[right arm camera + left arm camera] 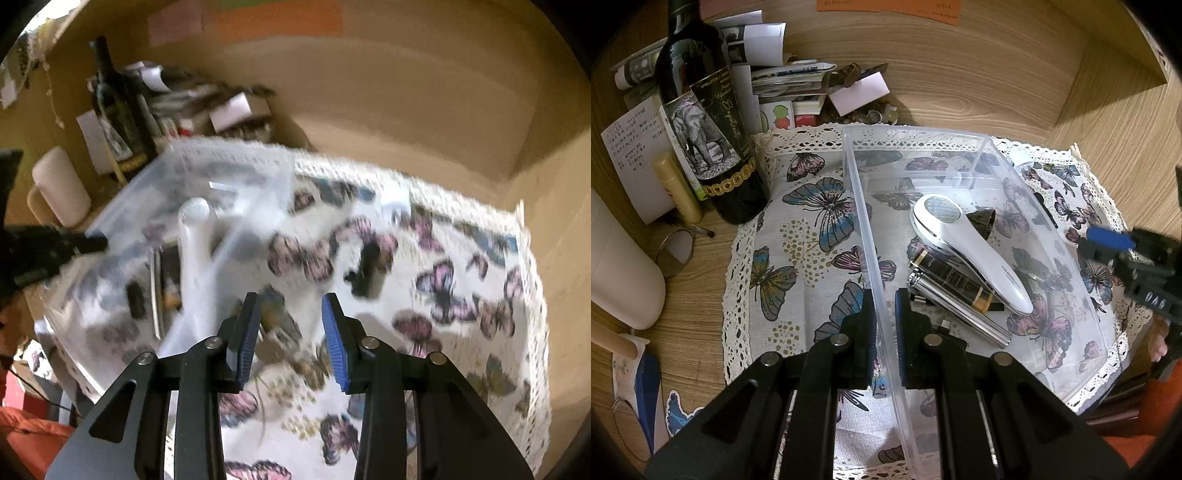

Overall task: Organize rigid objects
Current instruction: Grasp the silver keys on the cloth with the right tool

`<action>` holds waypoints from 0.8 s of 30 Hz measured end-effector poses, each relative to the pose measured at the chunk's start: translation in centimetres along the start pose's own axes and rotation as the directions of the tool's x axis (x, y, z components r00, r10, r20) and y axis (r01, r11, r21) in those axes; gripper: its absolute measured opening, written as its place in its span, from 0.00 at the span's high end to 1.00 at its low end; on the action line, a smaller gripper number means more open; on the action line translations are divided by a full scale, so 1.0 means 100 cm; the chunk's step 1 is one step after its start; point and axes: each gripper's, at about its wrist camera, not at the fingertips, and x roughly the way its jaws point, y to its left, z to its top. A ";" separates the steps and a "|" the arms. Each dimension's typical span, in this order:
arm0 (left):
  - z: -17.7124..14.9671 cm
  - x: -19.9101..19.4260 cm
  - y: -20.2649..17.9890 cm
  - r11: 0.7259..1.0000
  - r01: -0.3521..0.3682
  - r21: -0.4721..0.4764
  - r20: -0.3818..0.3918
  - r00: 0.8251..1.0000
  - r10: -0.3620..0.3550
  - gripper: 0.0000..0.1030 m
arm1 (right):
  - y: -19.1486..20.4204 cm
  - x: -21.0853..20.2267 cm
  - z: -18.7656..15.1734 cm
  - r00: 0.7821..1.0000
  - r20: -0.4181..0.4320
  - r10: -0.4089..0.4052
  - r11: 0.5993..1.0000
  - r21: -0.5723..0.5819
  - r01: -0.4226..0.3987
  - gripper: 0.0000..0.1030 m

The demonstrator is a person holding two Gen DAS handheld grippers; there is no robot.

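Observation:
A clear plastic bin point(960, 177) stands on a butterfly cloth point(798, 229). My left gripper point(886, 314) is shut on the bin's left wall point(875, 258). Inside lie a white handheld device point(964, 251), a black and gold tube point(953, 280), a silver cylinder point(964, 314) and a small dark cone point(982, 221). My right gripper point(291, 332) is open and empty above the cloth, right of the bin point(207, 195). It also shows in the left wrist view point(1108, 240). A small black object point(365, 269) lies on the cloth point(461, 295) ahead of it. The right wrist view is blurred.
A wine bottle point(709, 122) with an elephant label stands at the back left beside a paper pile point(783, 85), a yellow tube point(677, 188) and a white cylinder point(617, 273). Wooden walls point(960, 66) enclose the back and right.

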 end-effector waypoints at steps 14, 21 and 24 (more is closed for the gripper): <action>0.000 0.000 0.000 1.000 -0.003 0.001 -0.001 1.000 0.003 0.91 | 0.006 0.048 -0.026 0.991 -0.127 0.049 0.999 0.014 -0.048 0.60; 0.000 0.000 0.001 1.000 -0.002 0.001 -0.001 1.000 0.002 0.91 | 0.012 0.054 -0.022 0.996 -0.090 0.001 1.000 -0.025 -0.003 0.73; 0.000 0.000 0.000 1.000 -0.002 0.001 -0.001 1.000 0.002 0.91 | 0.011 0.053 -0.021 0.996 -0.086 -0.004 1.000 -0.030 0.001 0.75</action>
